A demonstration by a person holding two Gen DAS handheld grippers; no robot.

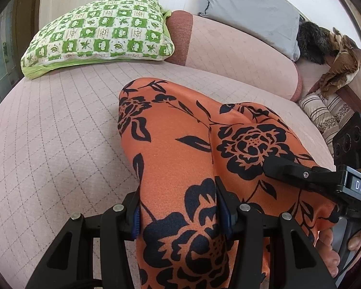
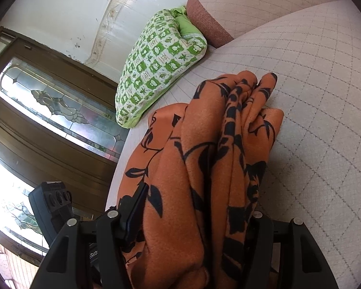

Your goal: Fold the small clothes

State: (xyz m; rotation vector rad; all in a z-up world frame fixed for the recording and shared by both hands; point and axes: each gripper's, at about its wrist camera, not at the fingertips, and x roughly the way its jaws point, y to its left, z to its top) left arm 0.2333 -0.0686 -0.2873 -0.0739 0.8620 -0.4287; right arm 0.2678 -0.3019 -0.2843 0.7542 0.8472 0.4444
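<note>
Draping over the pale pink quilted sofa seat (image 1: 48,144), the orange knit garment with black flower and leaf print (image 1: 180,149) is lifted at its near edge by both grippers while its far end rests on the cushion. The left gripper (image 1: 180,214) pinches a thick fold of this cloth between its black fingers (image 1: 132,214) with blue pads, the fabric filling the gap. Only the left wrist view shows the right gripper (image 1: 272,166) from the side, its black finger tip lying on the print near a large flower, and a hand (image 1: 356,240) on its handle at the lower right edge. That view also takes in a grey pillow (image 1: 250,7), a dark furry thing and a brown patterned cloth on the sofa arm, and a striped cushion (image 1: 325,115).

From the right wrist view the garment (image 2: 199,168) looks fleecier and bunched into several upright ridges, gripped between the right gripper's fingers (image 2: 132,216); the right-hand finger is hidden by cloth. This view alone shows a dark wooden door with leaded glass (image 2: 48,110) and a white tiled floor (image 2: 72,12). Both views show the green-and-white checked cushion (image 1: 101,33) lying at the seat's far end, against a rust-coloured woven sofa panel (image 1: 180,36), well apart from the garment.
</note>
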